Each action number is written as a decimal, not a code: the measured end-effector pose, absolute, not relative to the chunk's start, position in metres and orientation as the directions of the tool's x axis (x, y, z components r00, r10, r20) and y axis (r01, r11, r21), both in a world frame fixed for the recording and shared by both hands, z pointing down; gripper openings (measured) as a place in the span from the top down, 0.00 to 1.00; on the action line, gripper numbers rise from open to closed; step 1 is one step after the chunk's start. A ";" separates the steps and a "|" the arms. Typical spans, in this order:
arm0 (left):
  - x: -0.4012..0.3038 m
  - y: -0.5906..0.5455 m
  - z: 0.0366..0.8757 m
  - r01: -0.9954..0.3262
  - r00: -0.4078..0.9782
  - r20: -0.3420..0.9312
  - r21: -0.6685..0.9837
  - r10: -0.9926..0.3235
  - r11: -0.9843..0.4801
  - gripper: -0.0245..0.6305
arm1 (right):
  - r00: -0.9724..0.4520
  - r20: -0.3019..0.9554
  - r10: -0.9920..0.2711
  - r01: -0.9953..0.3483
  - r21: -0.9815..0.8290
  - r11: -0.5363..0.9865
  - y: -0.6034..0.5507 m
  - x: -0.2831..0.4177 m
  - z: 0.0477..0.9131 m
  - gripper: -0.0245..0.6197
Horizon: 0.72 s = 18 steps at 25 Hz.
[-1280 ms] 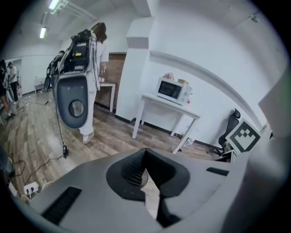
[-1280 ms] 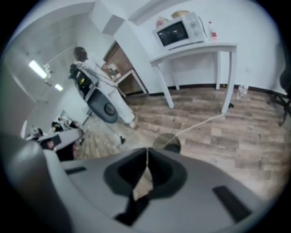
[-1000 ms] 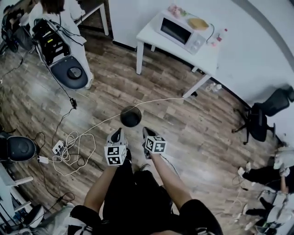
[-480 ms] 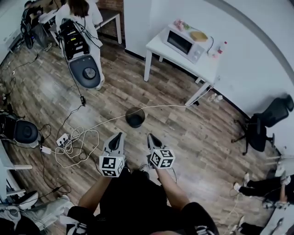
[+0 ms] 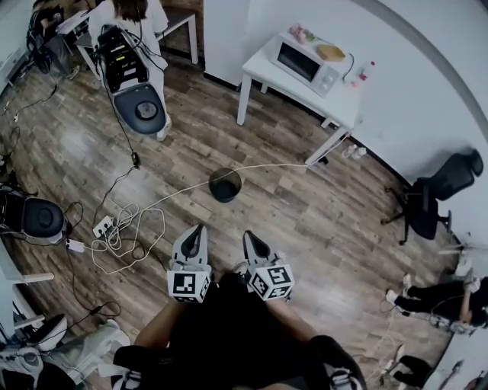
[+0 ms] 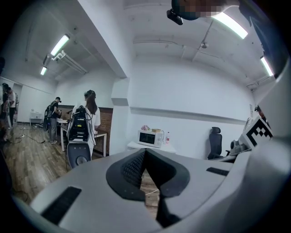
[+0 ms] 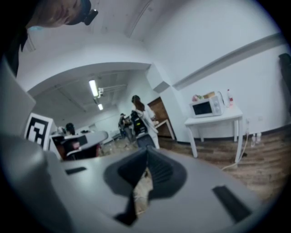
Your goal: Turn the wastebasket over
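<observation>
The black round wastebasket [image 5: 225, 185] stands on the wood floor, its open rim facing up, with a white cable running past it. In the head view my left gripper [image 5: 197, 228] and right gripper [image 5: 248, 236] are side by side well short of the basket, both pointing toward it. Each is shut with nothing between its jaws. In the left gripper view the left gripper [image 6: 144, 154] has its jaws closed together, and the right gripper [image 7: 146, 154] shows the same in its own view. Neither gripper view shows the basket.
A white table [image 5: 347, 99] with a microwave [image 5: 305, 65] stands by the far wall. A grey wheeled machine [image 5: 141, 110] and a person [image 5: 130, 11] are at the back left. Coiled cables and a power strip [image 5: 103, 226] lie left. An office chair [image 5: 435, 202] is at right.
Both grippers have risen and drawn back from the wastebasket, so the gap to it is wider. The head view now sits higher above the floor. The basket stays in place.
</observation>
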State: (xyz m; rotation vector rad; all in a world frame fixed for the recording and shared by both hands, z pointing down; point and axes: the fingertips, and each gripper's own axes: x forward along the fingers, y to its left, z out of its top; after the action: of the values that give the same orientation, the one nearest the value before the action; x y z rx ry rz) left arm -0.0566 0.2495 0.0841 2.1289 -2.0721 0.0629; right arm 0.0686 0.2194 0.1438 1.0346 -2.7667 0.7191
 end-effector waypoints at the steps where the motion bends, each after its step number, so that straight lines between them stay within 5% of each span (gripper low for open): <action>1: -0.060 0.250 0.084 -0.995 0.033 0.142 0.097 -0.989 -0.019 0.91 | -0.762 0.260 -0.593 -0.644 -0.396 0.654 0.223 0.066 0.144 0.91; 18: -0.087 0.238 0.100 -0.990 0.107 0.138 0.110 -0.985 -0.092 0.91 | -0.740 0.284 -0.610 -0.672 -0.355 0.650 0.226 0.030 0.143 0.91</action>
State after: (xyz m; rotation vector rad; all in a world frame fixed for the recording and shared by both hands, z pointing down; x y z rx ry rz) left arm -0.0867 0.2376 0.0997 2.2007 -1.9894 0.0433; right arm 0.0301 0.2261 0.1434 1.0658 -2.7258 0.6721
